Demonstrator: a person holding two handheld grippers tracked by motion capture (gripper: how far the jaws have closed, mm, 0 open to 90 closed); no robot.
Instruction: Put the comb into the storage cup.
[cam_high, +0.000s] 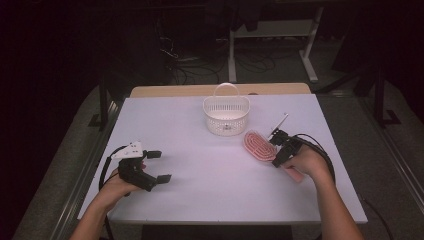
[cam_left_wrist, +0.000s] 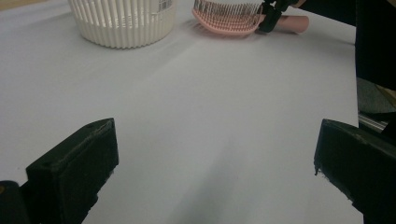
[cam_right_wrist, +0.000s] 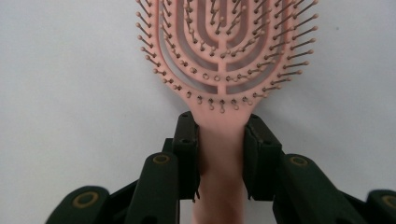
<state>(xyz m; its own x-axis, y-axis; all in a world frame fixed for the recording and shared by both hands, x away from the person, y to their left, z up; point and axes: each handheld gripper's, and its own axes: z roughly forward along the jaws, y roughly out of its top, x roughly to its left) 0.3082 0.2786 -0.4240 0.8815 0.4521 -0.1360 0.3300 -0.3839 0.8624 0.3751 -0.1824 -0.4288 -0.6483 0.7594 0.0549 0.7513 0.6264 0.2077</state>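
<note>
Gripping the pink hairbrush (cam_right_wrist: 219, 56) at its neck: my right gripper (cam_right_wrist: 220, 154) has both jaws clamped on the handle just below the bristle head. Brush lies flat on the table (cam_high: 210, 170), bristles up, not yet lifted. Judged: grasp done, carry to the white basket (cam_high: 226, 116) left. Basket sits just beyond the brush head. Left gripper (cam_high: 159, 166) rests spread wide, nothing in it.

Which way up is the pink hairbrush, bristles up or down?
Bristles up. The pink hairbrush lies flat on the table, its pins pointing toward the camera in the right gripper view; the right gripper clamps its neck.
</note>
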